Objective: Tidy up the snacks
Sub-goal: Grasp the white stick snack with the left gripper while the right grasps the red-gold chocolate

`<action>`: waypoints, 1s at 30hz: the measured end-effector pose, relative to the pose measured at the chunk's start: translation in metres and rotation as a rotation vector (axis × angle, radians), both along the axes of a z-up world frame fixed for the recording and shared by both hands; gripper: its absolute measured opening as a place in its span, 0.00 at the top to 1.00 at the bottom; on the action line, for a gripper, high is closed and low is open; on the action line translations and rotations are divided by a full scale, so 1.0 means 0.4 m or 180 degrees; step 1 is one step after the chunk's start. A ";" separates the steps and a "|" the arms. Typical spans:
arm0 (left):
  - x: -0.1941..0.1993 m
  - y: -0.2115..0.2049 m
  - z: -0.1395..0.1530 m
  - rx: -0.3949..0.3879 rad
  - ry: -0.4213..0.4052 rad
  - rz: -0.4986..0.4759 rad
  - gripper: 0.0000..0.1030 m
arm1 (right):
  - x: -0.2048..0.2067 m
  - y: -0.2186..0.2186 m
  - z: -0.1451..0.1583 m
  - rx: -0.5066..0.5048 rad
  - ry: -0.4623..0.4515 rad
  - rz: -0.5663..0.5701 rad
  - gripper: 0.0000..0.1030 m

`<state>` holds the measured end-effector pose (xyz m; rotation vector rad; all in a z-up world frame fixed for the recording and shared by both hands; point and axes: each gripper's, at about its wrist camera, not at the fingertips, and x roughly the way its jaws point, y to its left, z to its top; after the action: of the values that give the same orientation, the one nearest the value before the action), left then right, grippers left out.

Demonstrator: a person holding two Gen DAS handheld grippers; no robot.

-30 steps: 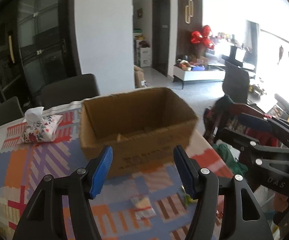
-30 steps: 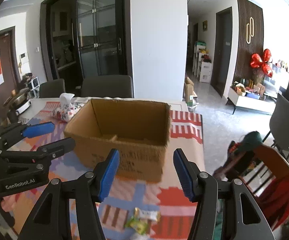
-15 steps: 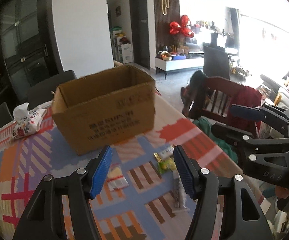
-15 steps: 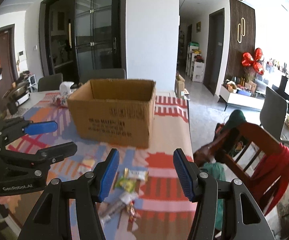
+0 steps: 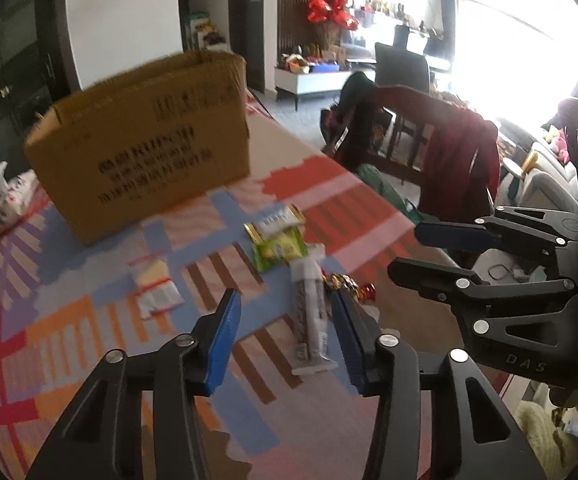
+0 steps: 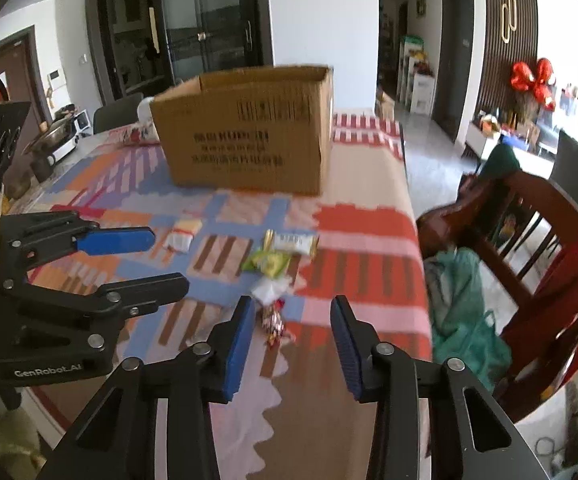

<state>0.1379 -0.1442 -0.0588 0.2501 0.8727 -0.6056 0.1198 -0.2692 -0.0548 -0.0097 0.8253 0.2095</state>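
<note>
Several small snack packets lie loose on the patchwork-coloured tablecloth, all in front of the open brown cardboard box that fills the upper left of the left wrist view. Both grippers hang above the cloth with jaws spread wide and nothing between them.

Closest to the left gripper is a long clear-and-white stick packet. Its long axis runs from the lower centre of that frame up toward the box, roughly in line with the gripper's own fingers, and it sits toward the right-hand blue pad rather than centred in the gap. To close across its narrow width, I judge the left gripper needs only a small shift to the right and a descent.

Beyond the stick lie a green square sachet and a gold-edged white bar, touching or overlapping each other. A pale yellow and white pouch with a red band rests apart, at centre left.

In the right wrist view, a red-and-gold twisted candy lies just ahead of the right gripper, nearer its left pad, with the stick packet's crumpled end just past it. That candy seems the right gripper's nearer target; the stick belongs more naturally to the left.
</note>
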 end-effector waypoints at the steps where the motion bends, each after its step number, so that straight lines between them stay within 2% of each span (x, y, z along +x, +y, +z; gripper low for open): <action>1: 0.001 -0.003 -0.009 -0.0010 0.0038 -0.0017 0.59 | -0.002 0.000 -0.012 0.0015 0.0036 -0.0001 0.63; 11: 0.018 -0.044 -0.091 0.0047 0.0317 -0.0078 0.66 | -0.013 -0.018 -0.069 0.0118 0.0184 -0.0019 0.66; 17: 0.033 -0.060 -0.117 0.0103 0.0344 -0.0058 0.67 | -0.001 -0.024 -0.082 0.0195 0.0238 -0.0009 0.68; 27: 0.048 -0.038 -0.132 0.0104 0.0384 -0.0010 0.80 | 0.028 0.003 -0.094 0.0224 0.0312 0.0156 0.68; 30: 0.042 -0.019 -0.123 0.0087 0.0382 0.0044 0.80 | 0.042 0.009 -0.105 0.0260 0.0379 0.0189 0.73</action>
<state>0.1546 -0.1516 -0.1081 0.2340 0.9982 -0.6009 0.1368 -0.2656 -0.0966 0.0555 0.9353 0.3018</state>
